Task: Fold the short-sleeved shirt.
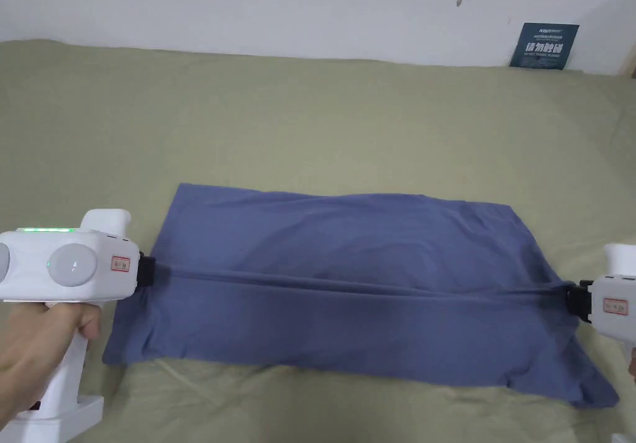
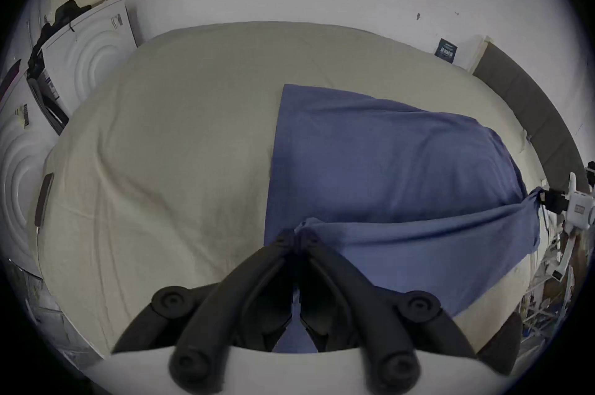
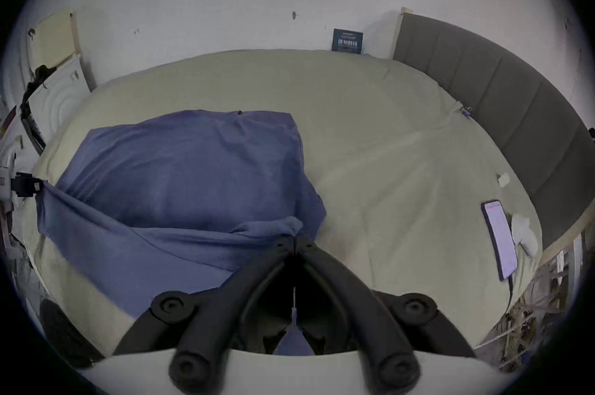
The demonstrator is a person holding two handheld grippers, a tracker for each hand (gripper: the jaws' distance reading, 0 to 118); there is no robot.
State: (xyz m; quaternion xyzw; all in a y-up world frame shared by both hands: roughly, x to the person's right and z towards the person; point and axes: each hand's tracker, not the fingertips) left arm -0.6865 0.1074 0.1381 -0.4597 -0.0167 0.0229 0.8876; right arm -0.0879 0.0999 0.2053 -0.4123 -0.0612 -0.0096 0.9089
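On the olive-green bed sheet [image 1: 310, 109], seen from my head, one blue cotton short-sleeved shirt [image 1: 348, 239] lies spread with its long axis running left to right, straight across me. My left gripper [image 1: 149, 269] pinches its left edge and my right gripper [image 1: 570, 298] pinches its right edge, a taut ridge of cloth stretched between them. Both sit at the ends of that axis, neither one nearer the middle.

Through the left gripper view, the black jaws are pressed together on a gathered bit of blue fabric at the left gripper's tips [image 2: 297, 236]; the shirt [image 2: 386, 163] runs off to the right toward the other gripper [image 2: 553, 202].

Through the right gripper view, the right gripper's tips [image 3: 294, 241] are likewise closed on a bunch of cloth, with the shirt [image 3: 180, 170] lying leftward. One phone with a lit screen [image 3: 499, 237] rests well apart near the bed's edge.

I judge the fold must carry this held ridge across the shirt's short way.
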